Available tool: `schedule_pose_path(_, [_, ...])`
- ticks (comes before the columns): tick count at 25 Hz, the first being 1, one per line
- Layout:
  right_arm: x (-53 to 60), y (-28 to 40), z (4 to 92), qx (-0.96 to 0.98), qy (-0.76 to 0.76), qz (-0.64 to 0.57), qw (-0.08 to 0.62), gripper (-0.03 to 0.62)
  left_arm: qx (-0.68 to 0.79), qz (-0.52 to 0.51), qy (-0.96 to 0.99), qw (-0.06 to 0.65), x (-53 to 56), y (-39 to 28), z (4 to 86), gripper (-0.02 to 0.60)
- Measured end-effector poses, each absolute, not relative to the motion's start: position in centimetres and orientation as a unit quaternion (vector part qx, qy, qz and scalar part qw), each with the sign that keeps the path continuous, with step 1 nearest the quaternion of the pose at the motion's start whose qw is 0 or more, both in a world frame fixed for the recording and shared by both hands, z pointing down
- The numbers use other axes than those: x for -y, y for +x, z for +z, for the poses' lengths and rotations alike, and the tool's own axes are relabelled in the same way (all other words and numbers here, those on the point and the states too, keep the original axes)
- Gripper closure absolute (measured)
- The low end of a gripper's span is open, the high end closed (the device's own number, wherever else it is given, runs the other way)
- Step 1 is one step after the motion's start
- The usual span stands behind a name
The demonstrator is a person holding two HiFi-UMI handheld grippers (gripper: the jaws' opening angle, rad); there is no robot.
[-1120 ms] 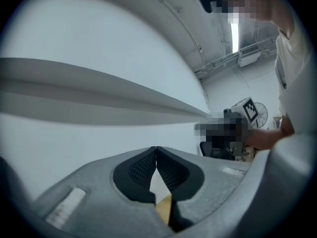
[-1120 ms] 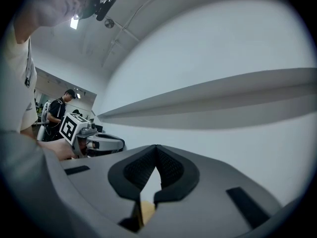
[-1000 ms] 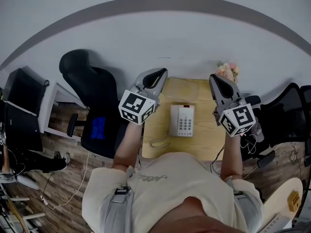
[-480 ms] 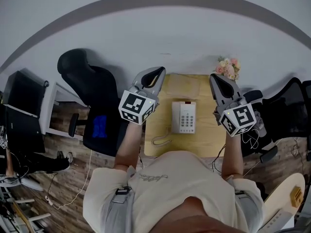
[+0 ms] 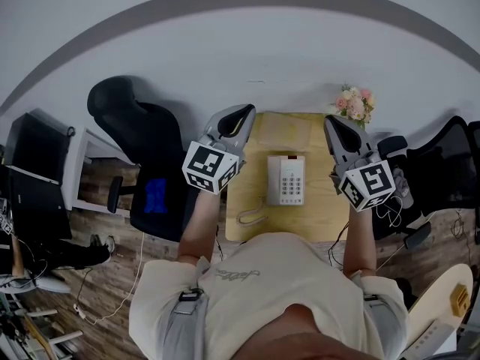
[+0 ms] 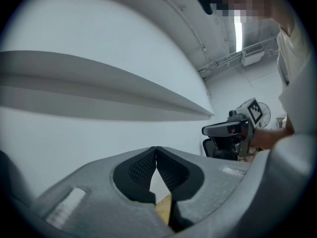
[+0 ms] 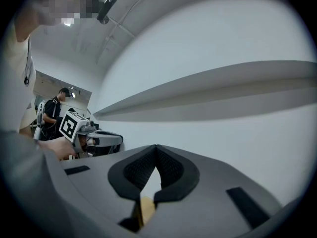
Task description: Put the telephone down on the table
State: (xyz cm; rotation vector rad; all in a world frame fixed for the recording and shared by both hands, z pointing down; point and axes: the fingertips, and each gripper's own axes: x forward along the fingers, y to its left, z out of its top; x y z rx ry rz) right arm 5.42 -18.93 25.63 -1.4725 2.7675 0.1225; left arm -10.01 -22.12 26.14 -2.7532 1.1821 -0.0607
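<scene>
A white push-button telephone (image 5: 286,179) lies flat on a small light-wood table (image 5: 279,131), its handset along its left side. Its curled cord (image 5: 251,217) trails to the table's near left corner. My left gripper (image 5: 244,112) is held above the table's left edge, left of the telephone, shut and empty. My right gripper (image 5: 334,121) is held over the table's right edge, right of the telephone, also shut and empty. In the left gripper view the pads (image 6: 143,167) meet with nothing between them; in the right gripper view the pads (image 7: 171,168) do the same.
A bunch of pink flowers (image 5: 354,102) stands at the table's far right corner. A black office chair (image 5: 139,130) is to the left and another chair (image 5: 442,163) to the right. A grey wall is straight ahead. A person (image 7: 52,112) stands far off.
The head view has shifted slightly, so table, telephone and flowers sit a little further right in the picture. Both grippers stay shut, and neither has moved.
</scene>
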Motion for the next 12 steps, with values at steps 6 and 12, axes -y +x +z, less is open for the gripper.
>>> schedule_pose_path(6, [18.92,5.48,26.10,-0.880,-0.473,0.035,-0.002,0.592,-0.386,-0.022,-0.920,0.071,22.08,-9.67,26.49,0.565])
schedule_pose_path(12, [19.18,5.37,26.33,-0.881,-0.472,0.036,-0.006,0.592,-0.384,-0.024,-0.920,0.068,22.29,-9.57,26.85,0.565])
